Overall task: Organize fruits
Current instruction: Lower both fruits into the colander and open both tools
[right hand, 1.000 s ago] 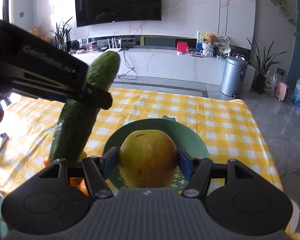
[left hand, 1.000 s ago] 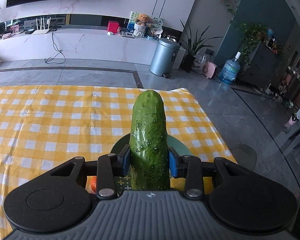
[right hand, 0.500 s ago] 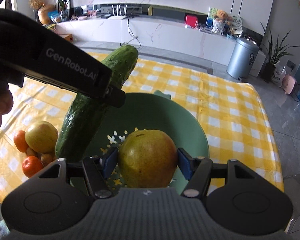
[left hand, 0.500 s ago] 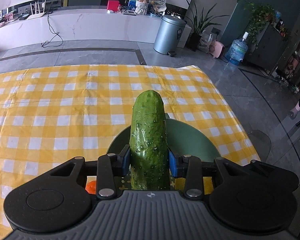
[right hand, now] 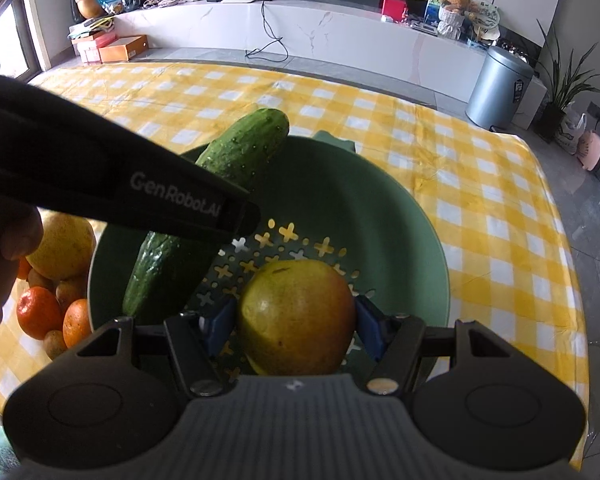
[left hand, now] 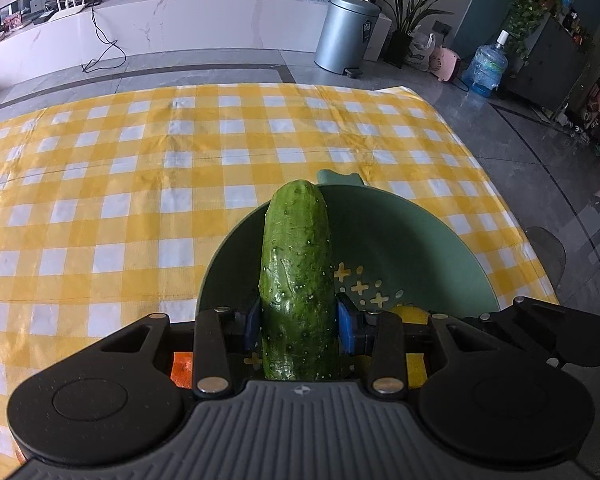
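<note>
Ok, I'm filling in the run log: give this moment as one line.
left gripper: shut on cucumber | right gripper: shut on pear | both over green bowl | loose fruit beside bowl

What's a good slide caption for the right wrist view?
Right gripper holds a yellow-red fruit over the green colander bowl, beside the left gripper's cucumber.

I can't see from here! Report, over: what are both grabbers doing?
Left gripper shut on cucumber. Right gripper shut on pear. Both over green bowl. Nothing blocking, over.
</note>
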